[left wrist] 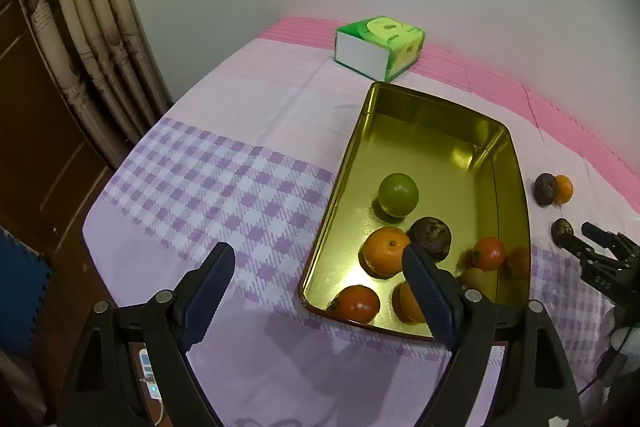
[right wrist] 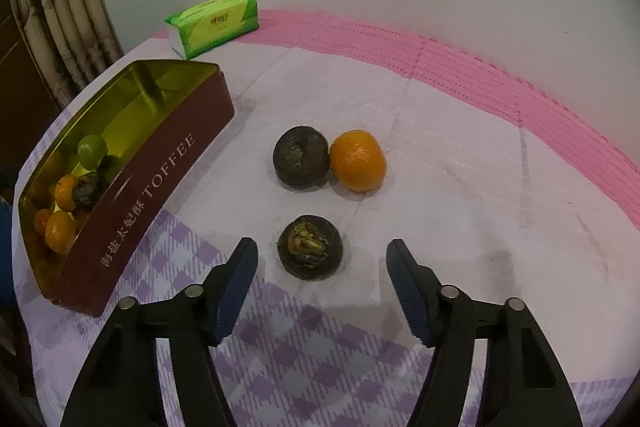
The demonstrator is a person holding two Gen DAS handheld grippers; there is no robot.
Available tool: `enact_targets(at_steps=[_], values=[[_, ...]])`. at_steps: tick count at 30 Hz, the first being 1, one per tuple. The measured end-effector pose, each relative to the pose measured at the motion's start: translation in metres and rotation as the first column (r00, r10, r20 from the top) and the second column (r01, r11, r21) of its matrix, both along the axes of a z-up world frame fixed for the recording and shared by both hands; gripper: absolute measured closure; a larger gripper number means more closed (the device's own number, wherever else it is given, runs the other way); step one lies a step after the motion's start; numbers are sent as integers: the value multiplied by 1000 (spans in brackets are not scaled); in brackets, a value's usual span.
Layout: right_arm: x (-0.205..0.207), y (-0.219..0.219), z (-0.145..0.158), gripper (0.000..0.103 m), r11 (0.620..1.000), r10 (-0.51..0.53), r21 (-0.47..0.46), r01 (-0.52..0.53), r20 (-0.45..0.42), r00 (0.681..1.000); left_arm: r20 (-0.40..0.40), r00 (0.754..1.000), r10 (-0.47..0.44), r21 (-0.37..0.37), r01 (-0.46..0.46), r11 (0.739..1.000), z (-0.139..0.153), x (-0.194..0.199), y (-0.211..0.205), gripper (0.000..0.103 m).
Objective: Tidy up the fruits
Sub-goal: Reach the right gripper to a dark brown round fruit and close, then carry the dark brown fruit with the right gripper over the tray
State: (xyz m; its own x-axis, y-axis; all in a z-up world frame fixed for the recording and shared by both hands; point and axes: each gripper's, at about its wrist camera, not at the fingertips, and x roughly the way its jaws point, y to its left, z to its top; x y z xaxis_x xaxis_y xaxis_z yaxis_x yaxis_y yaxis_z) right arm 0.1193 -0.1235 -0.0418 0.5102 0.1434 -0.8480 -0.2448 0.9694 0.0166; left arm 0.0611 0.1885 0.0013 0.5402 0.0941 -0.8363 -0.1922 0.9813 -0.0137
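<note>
A gold-lined toffee tin (left wrist: 352, 155) (right wrist: 160, 155) holds a green fruit (left wrist: 398, 194), an orange (left wrist: 384, 251), a dark fruit (left wrist: 431, 237), red-orange fruits (left wrist: 357, 303) and more. My left gripper (left wrist: 320, 291) is open and empty, over the tin's near left corner. On the cloth right of the tin lie a dark fruit (right wrist: 310, 252), another dark fruit (right wrist: 301, 155) and an orange (right wrist: 357, 160). My right gripper (right wrist: 322, 267) is open, with the nearest dark fruit just ahead between its fingertips; it also shows in the left wrist view (left wrist: 588, 239).
A green tissue pack (left wrist: 380, 47) (right wrist: 214, 23) lies at the back by the wall. The table has a pink and lilac checked cloth (left wrist: 224, 187). A curtain (left wrist: 92, 27) hangs at the left beyond the table edge.
</note>
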Motion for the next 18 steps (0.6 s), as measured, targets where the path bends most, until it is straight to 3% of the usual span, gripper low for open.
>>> enact_targets(at_steps=[2, 10, 18], values=[[1, 2, -3, 48, 1000, 2, 5, -2, -17, 1000, -2, 1000, 2, -5, -2, 1000, -1, 0, 1, 20], [5, 4, -13, 63, 1000, 4, 5, -4, -44, 999, -13, 1000, 18, -13, -18, 1000, -1, -4, 5, 20], [3, 9, -12, 65, 1000, 11, 3, -11, -33, 999, -23, 999, 44, -20, -45, 999, -1, -7, 10, 18]])
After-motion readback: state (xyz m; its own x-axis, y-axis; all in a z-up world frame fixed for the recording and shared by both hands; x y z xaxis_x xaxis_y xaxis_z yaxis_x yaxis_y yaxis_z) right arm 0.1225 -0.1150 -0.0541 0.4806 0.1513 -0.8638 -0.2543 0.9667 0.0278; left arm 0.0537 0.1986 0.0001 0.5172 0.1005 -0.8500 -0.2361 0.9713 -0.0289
